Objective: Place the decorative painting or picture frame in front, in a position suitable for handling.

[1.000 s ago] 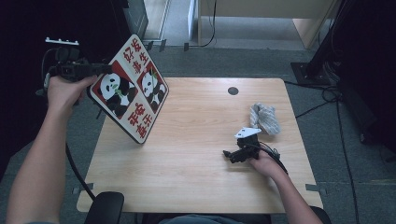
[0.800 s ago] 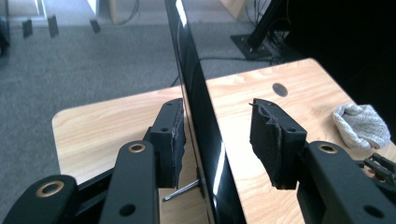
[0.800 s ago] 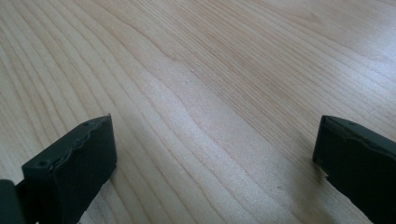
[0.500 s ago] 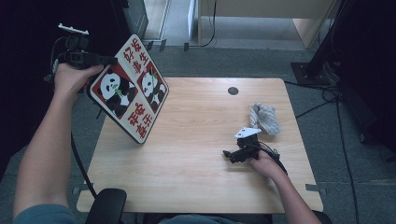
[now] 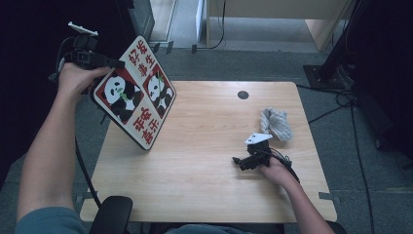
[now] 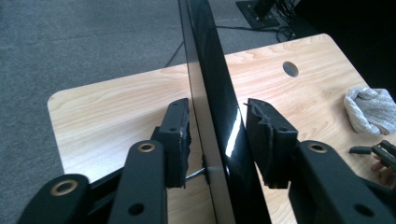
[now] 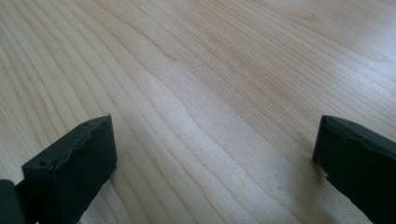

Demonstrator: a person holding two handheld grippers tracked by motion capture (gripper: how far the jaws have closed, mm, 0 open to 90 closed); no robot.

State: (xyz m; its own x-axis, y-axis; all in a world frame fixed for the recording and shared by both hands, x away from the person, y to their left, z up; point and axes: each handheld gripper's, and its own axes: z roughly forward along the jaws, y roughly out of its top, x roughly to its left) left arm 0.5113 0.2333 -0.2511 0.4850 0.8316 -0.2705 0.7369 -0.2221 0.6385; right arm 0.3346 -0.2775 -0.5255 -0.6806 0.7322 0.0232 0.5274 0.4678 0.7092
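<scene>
Closing around the panda board point(image 5: 134, 100), the left claw point(image 5: 104, 62) has shifted rightward; right claw point(image 5: 239, 162) gapes wide.

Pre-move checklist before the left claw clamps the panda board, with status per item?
1. Panda board sits between the left claw jaws: ok; the jaws have just been closing on it.
2. Pads pressing on both faces: not ok; a gap shows between the glossy face and the nearer pad.
3. Board's lower edge supported on the table: cannot tell; it stands tilted at the left edge.
4. Right claw away from the board: ok; it rests low over the table, jaws open, nothing between them.
5. Grey cloth out of the way: ok; it lies apart near the right edge.
</scene>
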